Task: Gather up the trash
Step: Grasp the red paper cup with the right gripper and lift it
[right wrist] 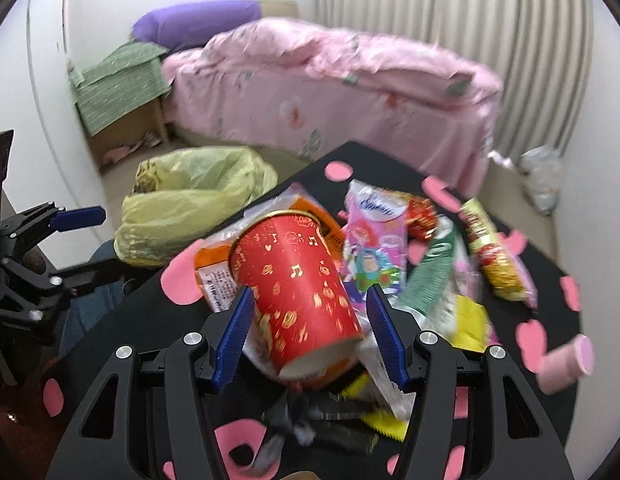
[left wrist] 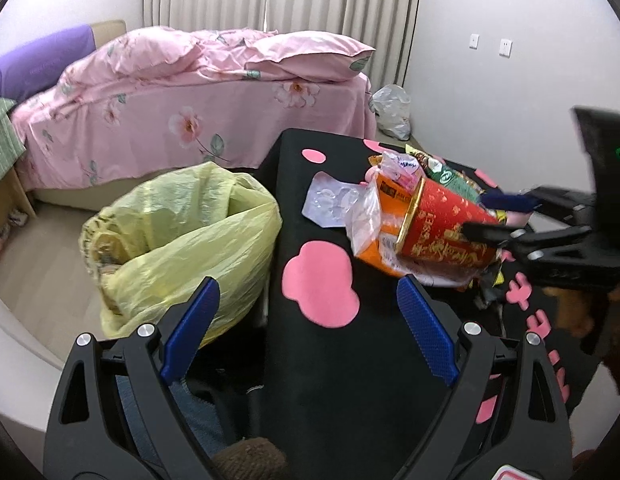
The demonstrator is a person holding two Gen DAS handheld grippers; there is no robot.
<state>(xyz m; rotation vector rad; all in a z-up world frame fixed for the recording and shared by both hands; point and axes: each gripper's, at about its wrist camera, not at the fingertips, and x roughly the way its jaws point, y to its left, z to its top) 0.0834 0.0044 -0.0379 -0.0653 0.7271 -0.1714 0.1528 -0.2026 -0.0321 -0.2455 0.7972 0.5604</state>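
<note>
A red paper cup [right wrist: 294, 264] with gold print lies tilted over a pile of snack wrappers [right wrist: 437, 264] on the black table [left wrist: 349, 360]. My right gripper [right wrist: 310, 292] is shut on the cup, its blue pads against both sides. In the left wrist view it reaches in from the right, holding the cup [left wrist: 441, 228] above an orange packet [left wrist: 373, 240]. My left gripper [left wrist: 306, 292] hangs open and holds nothing, over the table's left edge. It also shows at the far left as the left gripper [right wrist: 94, 244]. A yellow trash bag [left wrist: 182, 232] stands open on the floor left of the table.
A bed with pink floral bedding [left wrist: 190, 92] fills the back of the room. A clear plastic bag [left wrist: 391, 112] sits on the floor by the wall. A pink roll [right wrist: 565, 364] lies near the table's right edge. A leg in jeans [left wrist: 198, 412] is below the table edge.
</note>
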